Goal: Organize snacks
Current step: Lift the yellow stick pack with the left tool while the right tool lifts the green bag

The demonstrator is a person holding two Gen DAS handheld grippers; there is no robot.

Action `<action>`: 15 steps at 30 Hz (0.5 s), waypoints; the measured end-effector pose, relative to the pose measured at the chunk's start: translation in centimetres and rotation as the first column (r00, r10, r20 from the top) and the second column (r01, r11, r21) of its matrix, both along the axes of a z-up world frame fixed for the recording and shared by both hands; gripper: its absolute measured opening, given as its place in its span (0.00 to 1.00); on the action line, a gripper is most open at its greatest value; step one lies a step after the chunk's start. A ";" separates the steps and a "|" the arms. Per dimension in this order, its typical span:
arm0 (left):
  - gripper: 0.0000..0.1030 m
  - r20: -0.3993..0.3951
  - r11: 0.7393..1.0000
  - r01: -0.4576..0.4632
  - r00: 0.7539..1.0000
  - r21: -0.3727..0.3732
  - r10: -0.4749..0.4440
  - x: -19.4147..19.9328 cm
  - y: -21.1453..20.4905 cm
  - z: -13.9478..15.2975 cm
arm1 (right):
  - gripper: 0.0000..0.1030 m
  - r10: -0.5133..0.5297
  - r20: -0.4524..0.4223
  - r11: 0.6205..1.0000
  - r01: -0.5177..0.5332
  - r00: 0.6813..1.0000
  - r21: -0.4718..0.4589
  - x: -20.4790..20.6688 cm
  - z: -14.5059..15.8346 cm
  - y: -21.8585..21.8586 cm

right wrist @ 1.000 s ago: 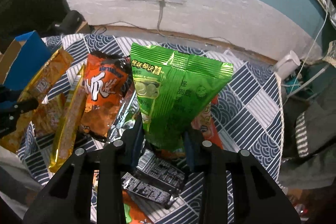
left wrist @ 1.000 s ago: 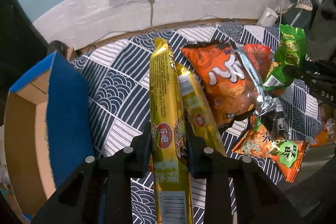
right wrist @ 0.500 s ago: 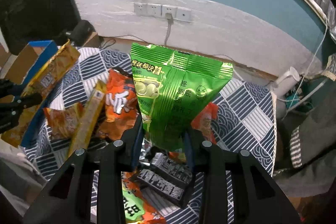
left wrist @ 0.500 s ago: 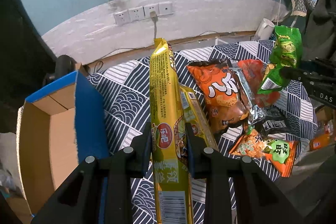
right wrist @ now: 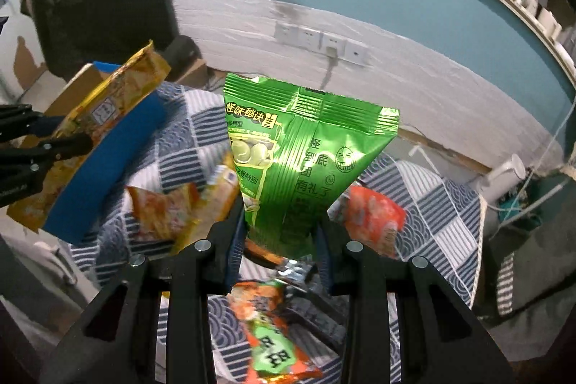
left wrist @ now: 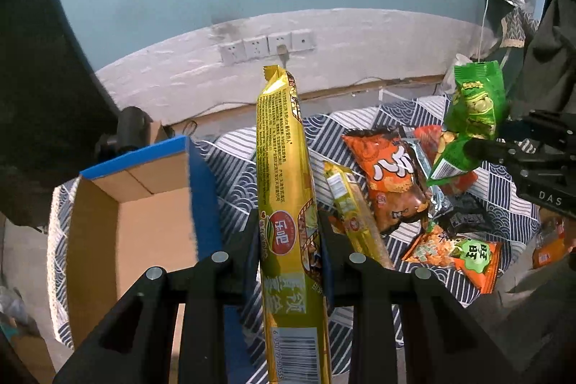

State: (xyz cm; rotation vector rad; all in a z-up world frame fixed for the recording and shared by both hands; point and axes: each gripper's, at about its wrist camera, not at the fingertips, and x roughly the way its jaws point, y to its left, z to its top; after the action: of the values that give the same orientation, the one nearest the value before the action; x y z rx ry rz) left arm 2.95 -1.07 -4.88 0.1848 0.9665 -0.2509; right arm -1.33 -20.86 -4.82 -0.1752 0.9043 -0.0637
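My left gripper (left wrist: 288, 233) is shut on a long yellow snack pack (left wrist: 282, 168), held upright above the table beside the open blue cardboard box (left wrist: 144, 215). My right gripper (right wrist: 280, 225) is shut on a green snack bag (right wrist: 298, 153), lifted over the pile. In the left wrist view the green bag (left wrist: 471, 110) and right gripper (left wrist: 478, 146) hang at the right. In the right wrist view the yellow pack (right wrist: 108, 107) and left gripper (right wrist: 72, 143) show at the left, by the box (right wrist: 108, 161).
On the blue-and-white patterned cloth (left wrist: 234, 161) lie an orange bag (left wrist: 388, 168), a second yellow pack (left wrist: 352, 211), an orange-green bag (left wrist: 464, 254) and a dark wrapper (left wrist: 464, 218). A wall with sockets (left wrist: 266, 45) is behind the table.
Both grippers have risen with their packs, so the table and pile look farther below. The box has come further into the left wrist view. The green bag has moved toward the left, over the pile.
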 end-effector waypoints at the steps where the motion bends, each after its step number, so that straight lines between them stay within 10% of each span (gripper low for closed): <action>1: 0.28 0.007 1.000 -0.006 1.000 0.003 0.006 -0.1 0.4 0.2 | 0.32 0.012 0.002 1.000 -0.012 1.000 0.003 0.2 0.2 0.7; 15: 0.28 0.083 0.993 -0.114 0.990 0.007 0.113 -1.8 7.9 1.5 | 0.32 0.177 -0.003 0.984 -0.177 0.984 -0.003 4.6 2.2 11.2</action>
State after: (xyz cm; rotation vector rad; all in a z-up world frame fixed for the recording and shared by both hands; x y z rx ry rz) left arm 1.14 6.81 -3.35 0.1490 0.8937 -0.1317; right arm 3.27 -9.65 -2.57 -0.2582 0.8878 0.1000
